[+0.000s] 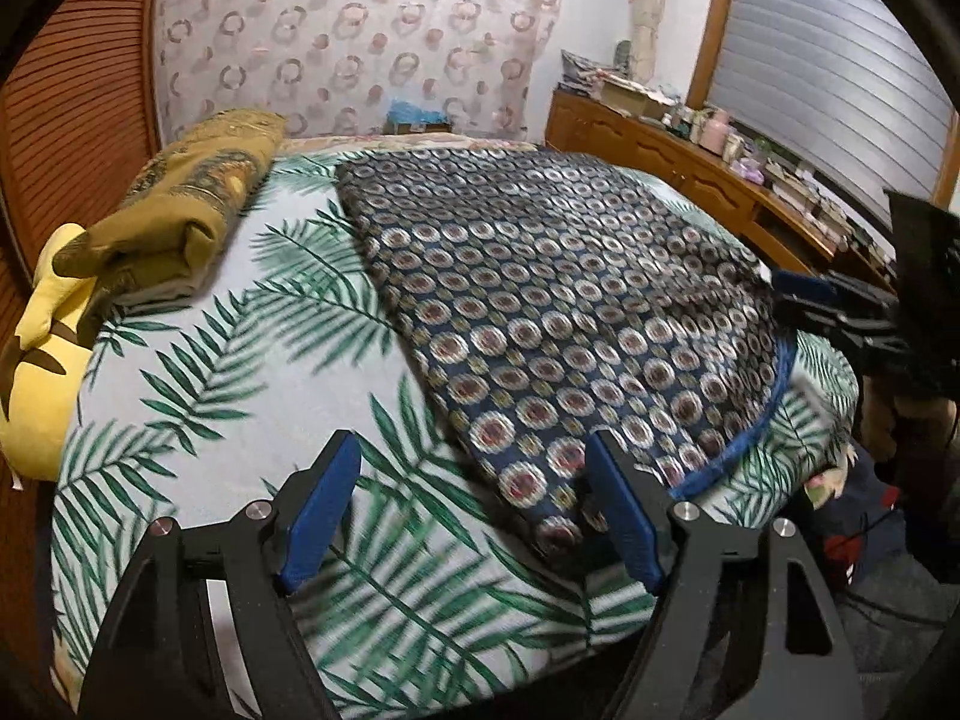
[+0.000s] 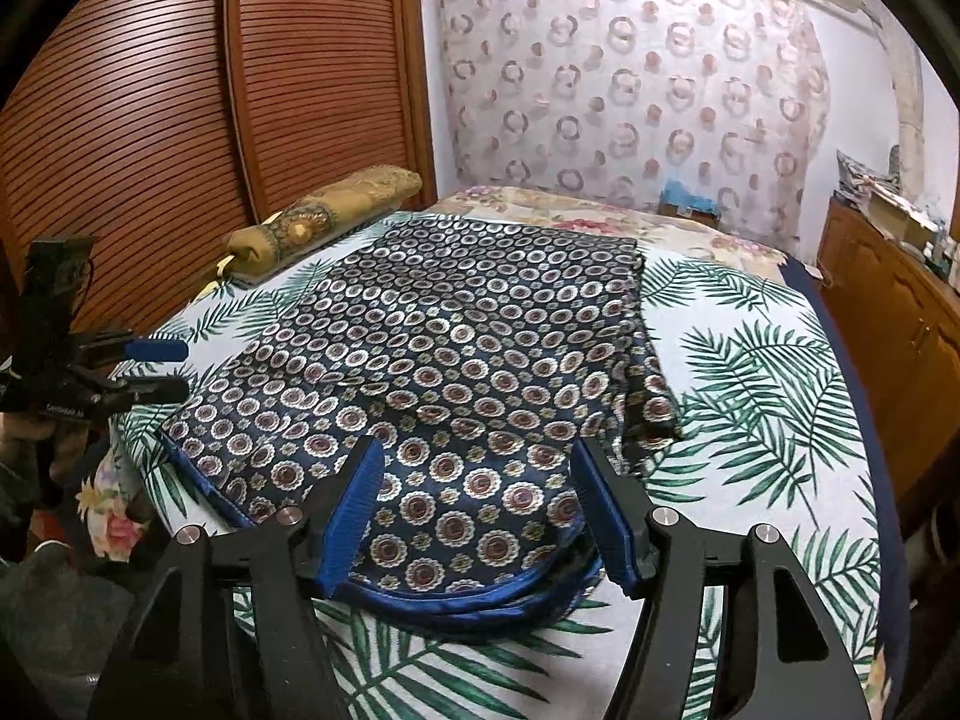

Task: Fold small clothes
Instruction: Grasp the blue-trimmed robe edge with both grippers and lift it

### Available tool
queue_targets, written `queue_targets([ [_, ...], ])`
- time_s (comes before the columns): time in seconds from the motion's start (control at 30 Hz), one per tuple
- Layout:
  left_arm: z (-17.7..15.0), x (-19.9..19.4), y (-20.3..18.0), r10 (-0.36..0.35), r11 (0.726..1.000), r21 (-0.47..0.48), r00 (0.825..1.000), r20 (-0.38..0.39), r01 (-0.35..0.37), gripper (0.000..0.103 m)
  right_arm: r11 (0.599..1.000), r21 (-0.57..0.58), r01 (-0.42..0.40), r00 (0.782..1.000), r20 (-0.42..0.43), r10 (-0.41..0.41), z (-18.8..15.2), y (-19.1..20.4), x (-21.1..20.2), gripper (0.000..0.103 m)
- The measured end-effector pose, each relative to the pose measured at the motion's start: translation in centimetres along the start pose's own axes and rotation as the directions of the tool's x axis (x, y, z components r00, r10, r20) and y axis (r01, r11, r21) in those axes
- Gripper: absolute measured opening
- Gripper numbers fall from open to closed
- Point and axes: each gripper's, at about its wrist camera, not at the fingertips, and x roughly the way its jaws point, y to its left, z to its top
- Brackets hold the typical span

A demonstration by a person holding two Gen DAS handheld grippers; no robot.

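Observation:
A dark blue garment with a circle pattern and a blue hem (image 1: 540,294) lies spread flat on the bed; it also shows in the right wrist view (image 2: 456,360). My left gripper (image 1: 474,480) is open and empty, just above the bed at the garment's near corner. My right gripper (image 2: 474,480) is open and empty, over the garment's hemmed near edge. The right gripper shows at the right edge of the left wrist view (image 1: 840,306). The left gripper shows at the left of the right wrist view (image 2: 162,369), open beside the garment's corner.
The bed has a palm-leaf sheet (image 1: 270,360). A folded olive-gold cloth (image 1: 192,204) and a yellow cushion (image 1: 42,372) lie at its left edge by a slatted wooden door (image 2: 150,120). A cluttered wooden cabinet (image 1: 690,162) runs along the right wall.

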Motion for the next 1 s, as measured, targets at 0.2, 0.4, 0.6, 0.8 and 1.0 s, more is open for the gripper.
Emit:
queue_targets([
  [0.2,-1.2,0.1,-0.9,-0.024,1.0,0.01,1.0,-0.018,0.024,0.059,1.0,-0.011,-0.01,1.0,-0.008,0.01,0.1,0.9,0.7,0.066],
  [0.4,-2.0,0.2,-1.4,-0.056,0.998,0.025,0.998,-0.025,0.057,0.042,0.999,-0.022,-0.046,0.999,-0.027,0.045,-0.1,1.8,1.7,0.066],
  [0.6,-2.0,0.3,-1.5,-0.089,0.996,0.014,0.995,-0.034,0.09,0.01,0.999,-0.03,-0.017,0.998,-0.058,0.015,-0.4,2.3,2.7,0.066],
  [0.8,0.4,-1.2,-2.3,-0.106,0.994,0.033,0.994,0.041,0.104,0.004,0.998,-0.03,-0.055,0.997,-0.062,0.053,-0.3,3.0,2.8,0.066],
  [1.0,4.5,-2.4,-3.3,-0.11,0.993,0.068,0.983,0.149,0.101,0.004,0.993,-0.045,-0.11,0.993,-0.053,0.107,0.1,4.4,1.6,0.066],
])
